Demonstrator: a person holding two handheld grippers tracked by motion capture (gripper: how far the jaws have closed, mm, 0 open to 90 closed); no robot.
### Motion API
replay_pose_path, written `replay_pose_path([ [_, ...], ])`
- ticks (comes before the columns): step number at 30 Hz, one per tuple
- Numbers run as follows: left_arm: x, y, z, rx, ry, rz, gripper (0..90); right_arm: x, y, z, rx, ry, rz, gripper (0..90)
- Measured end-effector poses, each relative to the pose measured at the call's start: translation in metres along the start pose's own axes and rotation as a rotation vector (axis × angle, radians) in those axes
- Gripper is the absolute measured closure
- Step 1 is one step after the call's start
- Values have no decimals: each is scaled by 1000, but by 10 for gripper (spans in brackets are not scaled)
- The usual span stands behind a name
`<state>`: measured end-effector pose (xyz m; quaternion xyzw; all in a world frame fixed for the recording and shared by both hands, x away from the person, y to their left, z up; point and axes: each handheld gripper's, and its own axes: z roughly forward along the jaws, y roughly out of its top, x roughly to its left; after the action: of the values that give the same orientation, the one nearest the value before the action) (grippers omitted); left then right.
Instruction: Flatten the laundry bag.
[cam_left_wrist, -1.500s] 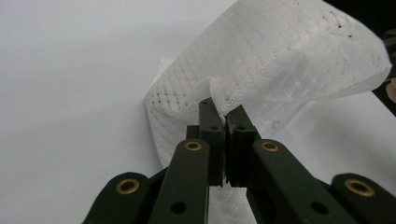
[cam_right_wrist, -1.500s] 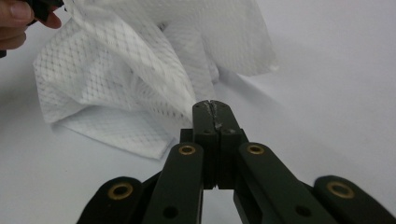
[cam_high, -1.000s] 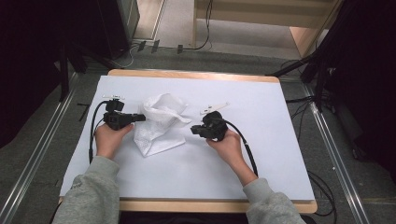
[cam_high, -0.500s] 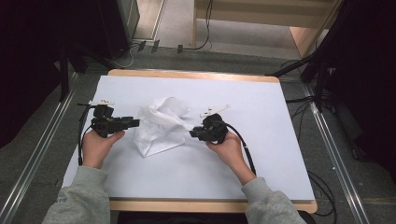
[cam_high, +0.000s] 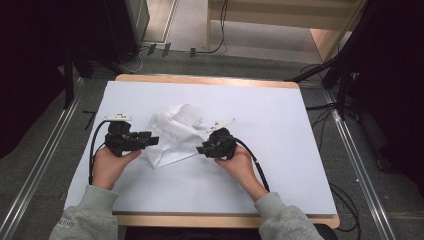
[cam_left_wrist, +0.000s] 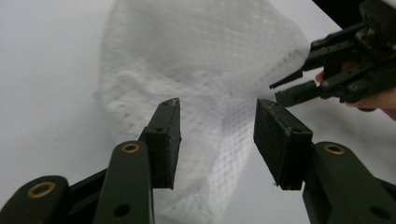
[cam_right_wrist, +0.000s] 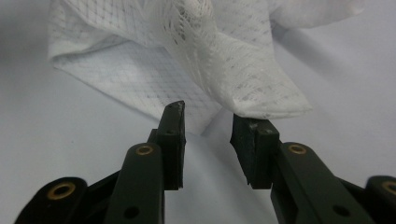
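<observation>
On the white-topped desk (cam_high: 280, 125), the crumpled white mesh cloth (cam_high: 175, 134) lies between both grippers. Left gripper (cam_high: 150, 140) fingers have just been opening, gaping wide beside it; right gripper (cam_high: 201, 149) too, moderately parted, holding nothing.

Even, soft overhead light fell on the white table cover (cam_high: 280, 130), which looked bright without harsh glare, while the far corners and both sides of the room sank into near black. Shadows under the hands were faint. The high view was slightly soft. In both gripper views the mesh cloth (cam_right_wrist: 154, 70) blurred toward its far edges.
</observation>
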<state>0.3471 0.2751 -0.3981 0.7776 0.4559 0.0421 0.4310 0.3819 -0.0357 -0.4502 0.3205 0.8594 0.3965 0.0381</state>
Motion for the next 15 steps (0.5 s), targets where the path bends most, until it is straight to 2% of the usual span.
replay_pose_path([
  [4, -9, 2, 3, 8, -9, 21, 516, -3, 1, -11, -30, -13, 6, 608],
  [7, -13, 3, 5, 10, -16, 27, 513, -5, 1, -18, -27, -56, -4, 531],
  [10, -15, 3, 7, 21, -18, 32, 508, -8, 1, -27, -57, -80, -7, 493],
  [12, -16, 2, 9, 26, -25, 31, 503, -10, 2, -29, -82, -59, 1, 515],
  [13, -16, 2, 10, 32, -22, 39, 499, -10, 2, -29, -82, -37, 6, 568],
  [15, -18, 1, 12, 36, -24, 41, 495, -9, 4, -24, -83, -4, -2, 617],
])
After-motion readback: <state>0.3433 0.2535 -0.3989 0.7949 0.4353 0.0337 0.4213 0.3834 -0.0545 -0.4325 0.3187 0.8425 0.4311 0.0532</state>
